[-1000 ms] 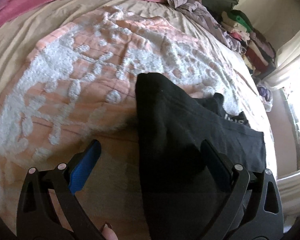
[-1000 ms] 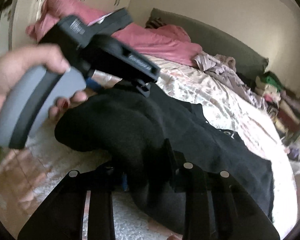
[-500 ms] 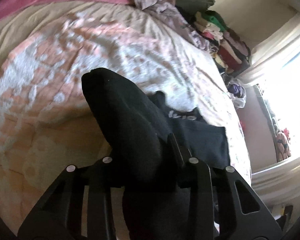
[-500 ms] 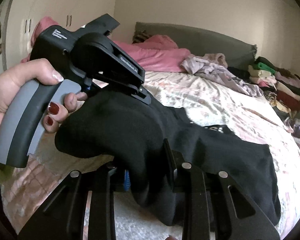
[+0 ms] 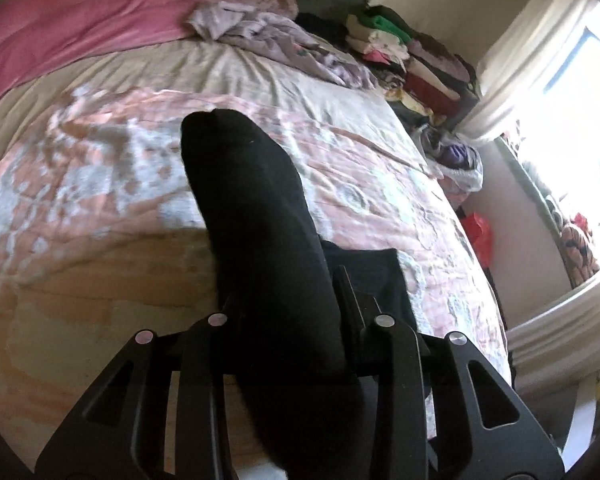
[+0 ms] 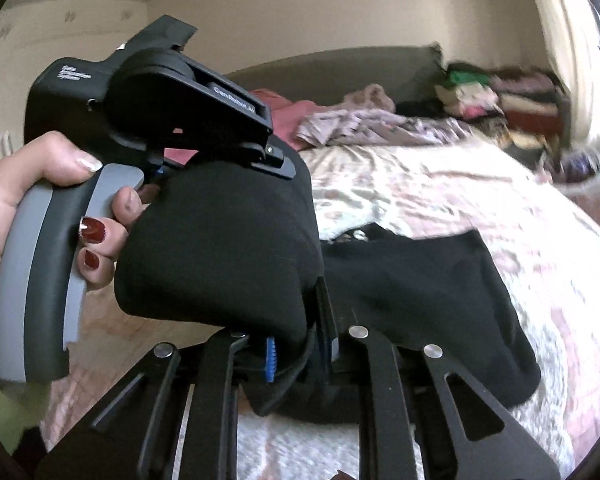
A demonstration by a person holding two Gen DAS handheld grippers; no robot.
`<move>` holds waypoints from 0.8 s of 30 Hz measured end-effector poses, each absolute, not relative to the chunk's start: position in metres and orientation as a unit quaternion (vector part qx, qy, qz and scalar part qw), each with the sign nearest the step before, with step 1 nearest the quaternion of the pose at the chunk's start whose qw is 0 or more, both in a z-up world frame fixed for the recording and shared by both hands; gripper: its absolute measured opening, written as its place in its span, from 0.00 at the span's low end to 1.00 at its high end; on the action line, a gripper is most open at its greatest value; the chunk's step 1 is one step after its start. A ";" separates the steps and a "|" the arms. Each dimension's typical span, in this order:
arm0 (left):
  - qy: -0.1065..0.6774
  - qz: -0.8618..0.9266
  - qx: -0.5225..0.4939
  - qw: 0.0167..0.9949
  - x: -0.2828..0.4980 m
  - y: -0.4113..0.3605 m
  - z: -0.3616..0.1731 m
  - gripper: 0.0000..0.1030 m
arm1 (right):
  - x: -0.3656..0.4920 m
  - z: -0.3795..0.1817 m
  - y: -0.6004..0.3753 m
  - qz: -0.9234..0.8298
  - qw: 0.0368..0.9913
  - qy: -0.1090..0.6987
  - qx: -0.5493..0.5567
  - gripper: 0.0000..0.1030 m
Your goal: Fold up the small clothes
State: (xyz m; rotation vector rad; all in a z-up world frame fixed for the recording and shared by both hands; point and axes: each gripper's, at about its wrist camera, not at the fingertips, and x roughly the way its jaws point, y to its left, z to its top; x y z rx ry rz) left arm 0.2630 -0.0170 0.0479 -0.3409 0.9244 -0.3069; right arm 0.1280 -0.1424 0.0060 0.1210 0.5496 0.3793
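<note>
A black garment (image 5: 252,216) hangs lifted above the pink-and-white bedspread (image 5: 100,184). My left gripper (image 5: 284,300) is shut on one bunched fold of it, and the cloth sticks out forward past the fingers. In the right wrist view the same garment (image 6: 220,248) bulges between both tools, and its far part (image 6: 440,292) still lies on the bed. My right gripper (image 6: 298,344) is closing, with a thin edge of the black cloth pinched between its blue pads (image 6: 270,356). A hand (image 6: 28,208) holds the left tool's grey handle (image 6: 40,280).
A pink blanket (image 5: 80,28) and crumpled lilac clothes (image 5: 268,36) lie at the head of the bed. A stack of folded clothes (image 5: 412,60) stands at the far right corner. A white bag (image 5: 460,164) and a bright window (image 5: 572,112) are beyond the bed's right edge.
The left gripper went from wide open to shut on the black garment. Both grippers rose and carried the cloth up off the bed. The right wrist rolled and its jaws narrowed.
</note>
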 end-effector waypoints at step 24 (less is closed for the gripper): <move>0.480 -0.180 -0.089 0.854 0.278 -0.150 -0.004 0.62 | 0.127 -0.042 -0.224 0.128 0.901 0.353 0.219 0.14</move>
